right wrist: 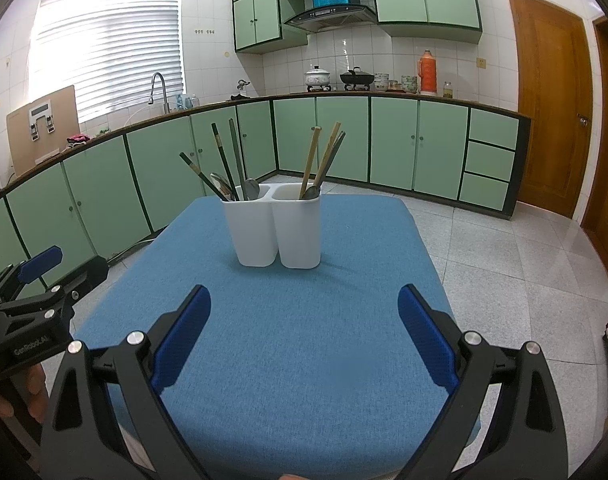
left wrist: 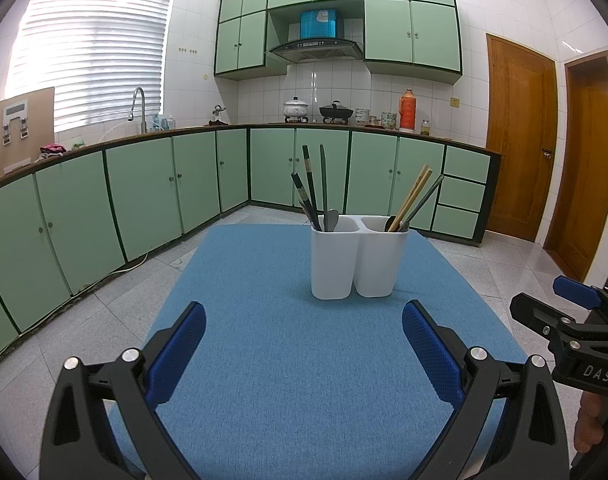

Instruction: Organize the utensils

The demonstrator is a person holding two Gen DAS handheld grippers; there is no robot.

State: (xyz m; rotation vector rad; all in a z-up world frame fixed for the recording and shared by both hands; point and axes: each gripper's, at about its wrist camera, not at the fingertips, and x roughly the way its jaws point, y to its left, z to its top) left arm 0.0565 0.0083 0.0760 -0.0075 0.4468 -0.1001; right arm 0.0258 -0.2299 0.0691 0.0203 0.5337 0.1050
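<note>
A white two-compartment utensil holder is seen standing upright on the blue tabletop, toward its far edge. Dark chopsticks and a metal spoon are held in its left compartment, wooden chopsticks and another spoon in the right. The left gripper and right gripper are held over the near edge, jaws spread wide, nothing gripped.

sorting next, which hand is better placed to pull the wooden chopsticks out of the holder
Right, marginally. The wooden chopsticks stand in the holder's right compartment, the right gripper's side. Both it and the left gripper hang back with jaws open and nothing held.
</note>
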